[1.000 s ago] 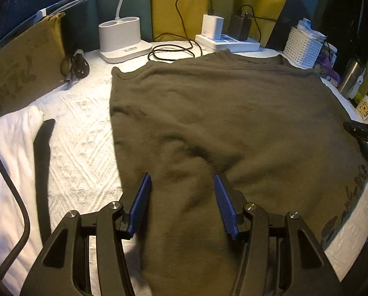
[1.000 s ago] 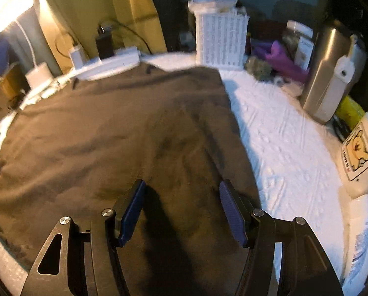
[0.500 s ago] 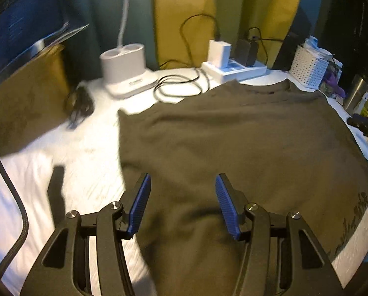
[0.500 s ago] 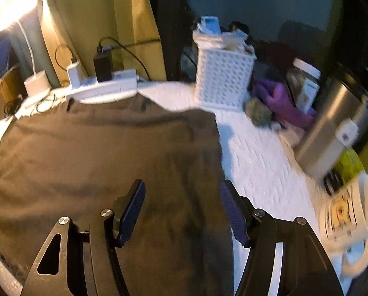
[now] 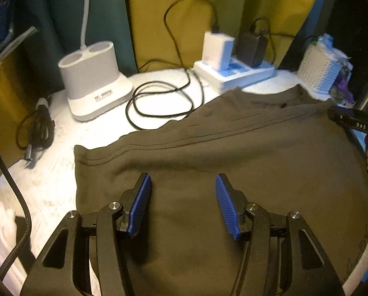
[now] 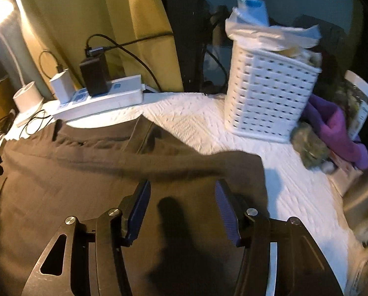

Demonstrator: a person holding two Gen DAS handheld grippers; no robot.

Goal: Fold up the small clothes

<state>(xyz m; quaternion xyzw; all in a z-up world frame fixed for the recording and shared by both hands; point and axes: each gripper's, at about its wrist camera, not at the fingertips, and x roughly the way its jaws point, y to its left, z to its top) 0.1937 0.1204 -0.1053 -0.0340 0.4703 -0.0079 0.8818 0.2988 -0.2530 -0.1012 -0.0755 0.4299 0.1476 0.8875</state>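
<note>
With the dark garment spread flat on the white-covered desk, the left tongs are held half open and empty above it while the right tongs are closing on nothing, so each far corner should be pinched squarely.

Garment before power strip

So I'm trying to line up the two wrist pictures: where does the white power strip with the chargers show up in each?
Left wrist view: the power strip sits upper right of centre, just beyond the dark garment's far edge.
Right wrist view: the power strip lies at upper left, again just past the garment's far edge.
Shared landmark: the white lattice basket, far right in the left view, upper right in the right view.
</note>
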